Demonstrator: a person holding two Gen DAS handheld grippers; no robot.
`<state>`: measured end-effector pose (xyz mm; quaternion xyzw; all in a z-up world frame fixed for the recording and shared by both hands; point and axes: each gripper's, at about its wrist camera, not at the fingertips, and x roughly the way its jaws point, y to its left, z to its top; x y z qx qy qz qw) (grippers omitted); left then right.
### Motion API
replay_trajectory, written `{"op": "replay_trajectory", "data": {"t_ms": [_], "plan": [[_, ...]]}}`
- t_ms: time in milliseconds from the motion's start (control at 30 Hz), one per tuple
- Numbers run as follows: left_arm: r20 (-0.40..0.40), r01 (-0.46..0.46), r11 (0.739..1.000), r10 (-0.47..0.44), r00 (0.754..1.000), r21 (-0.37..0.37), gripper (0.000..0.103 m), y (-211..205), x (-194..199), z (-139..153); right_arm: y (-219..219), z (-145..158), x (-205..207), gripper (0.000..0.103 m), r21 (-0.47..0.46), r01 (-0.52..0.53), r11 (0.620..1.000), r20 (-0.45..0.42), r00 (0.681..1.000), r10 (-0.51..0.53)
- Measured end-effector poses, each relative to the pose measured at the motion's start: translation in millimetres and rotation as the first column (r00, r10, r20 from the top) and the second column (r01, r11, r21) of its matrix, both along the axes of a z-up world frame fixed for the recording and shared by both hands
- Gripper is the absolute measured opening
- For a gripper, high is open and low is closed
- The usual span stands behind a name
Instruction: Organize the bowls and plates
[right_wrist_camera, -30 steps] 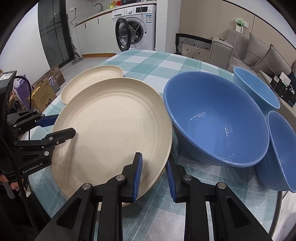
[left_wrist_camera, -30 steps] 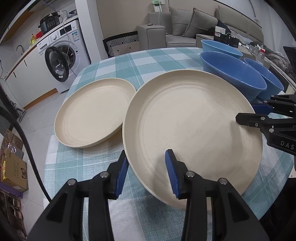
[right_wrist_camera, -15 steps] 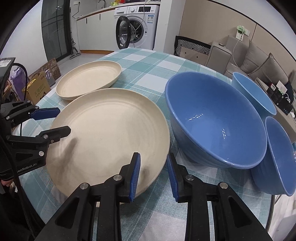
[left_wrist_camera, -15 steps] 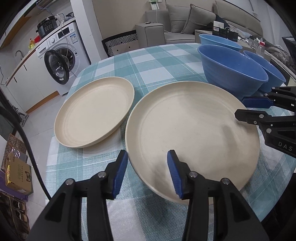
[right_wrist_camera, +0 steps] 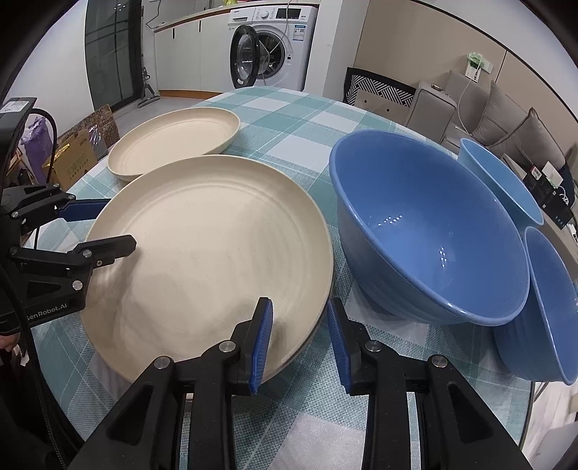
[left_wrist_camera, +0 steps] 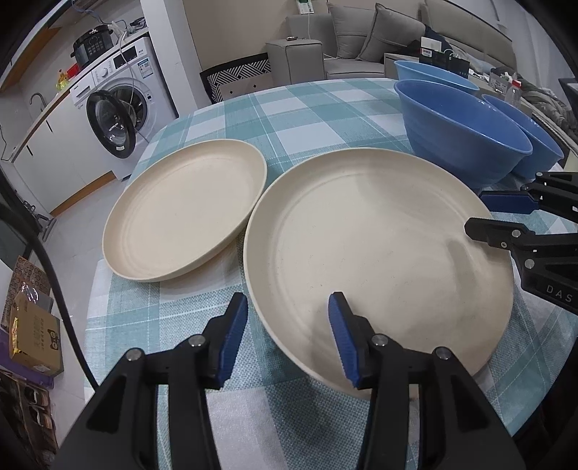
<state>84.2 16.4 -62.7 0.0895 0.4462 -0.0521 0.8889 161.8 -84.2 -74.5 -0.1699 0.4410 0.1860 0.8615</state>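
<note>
A large cream plate lies flat on the checked tablecloth. Its near rim passes between the blue pads of my left gripper, which do not press on it. My right gripper straddles the opposite rim; its jaws are opening, with the pads clear of the plate. Each gripper also shows in the other's view, the left gripper and the right gripper. A smaller cream plate rests just beside the large one. A big blue bowl stands by the large plate.
Two more blue bowls crowd behind and beside the big one. The round table's edge is close to the smaller plate. A washing machine, boxes on the floor and a sofa surround the table.
The large plate, earlier tilted over the smaller plate's edge, has come down flat on the cloth beside it. Both grippers' jaws have widened off its rim.
</note>
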Motion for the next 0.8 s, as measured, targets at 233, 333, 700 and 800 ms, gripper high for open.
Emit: {"op": "replay_trajectory", "data": {"t_ms": [233,333,700,800], "plan": [[-0.001,0.006,0.999,-0.006,1.0,-0.032,0.05,4.0,-0.8,3.4,-2.0,6.4,-2.6,0.034,0.027,-0.018,0.999,0.006,1.0,0.018],[0.014,0.012,0.998,-0.011,1.0,-0.068,0.054,8.0,-3.2,11.1,-2.0,13.1,-6.8,0.042,0.042,-0.032,0.999,0.02,0.999,0.031],[0.068,0.025,0.984,-0.013,0.998,-0.175,0.066,26.1,-12.9,43.4,-2.2,44.8,-14.4,0.08,0.124,-0.07,0.99,0.06,0.996,0.063],[0.1,0.002,0.98,0.018,0.995,-0.198,0.084,33.6,-16.0,52.9,-4.0,57.5,-16.4,0.089,0.157,-0.075,0.985,0.083,0.995,0.062]]}}
